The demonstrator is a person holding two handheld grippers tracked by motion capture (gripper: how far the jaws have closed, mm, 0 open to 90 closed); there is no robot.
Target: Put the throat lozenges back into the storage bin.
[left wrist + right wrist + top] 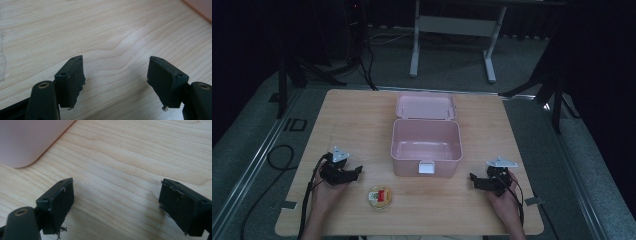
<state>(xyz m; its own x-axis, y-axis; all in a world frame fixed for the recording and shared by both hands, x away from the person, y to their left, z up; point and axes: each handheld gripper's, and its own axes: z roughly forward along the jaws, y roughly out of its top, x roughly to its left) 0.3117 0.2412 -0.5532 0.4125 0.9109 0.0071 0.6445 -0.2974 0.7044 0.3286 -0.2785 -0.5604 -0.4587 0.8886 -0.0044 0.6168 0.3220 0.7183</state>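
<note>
A pink box stands open in the middle of the wooden table, its lid folded back behind it and a white latch on its front wall. A small round item with red and yellow on top lies near the front edge, left of the box. My left gripper rests low at the left, open and holding nothing, its jaws wide apart over bare wood. At the right, my right gripper is open too, with the box corner just ahead of it.
Beyond the table stand a white desk frame and dark tripod legs on a grey floor. A black cable loops off the table's left side. Bare wood lies around the box and along the front edge.
</note>
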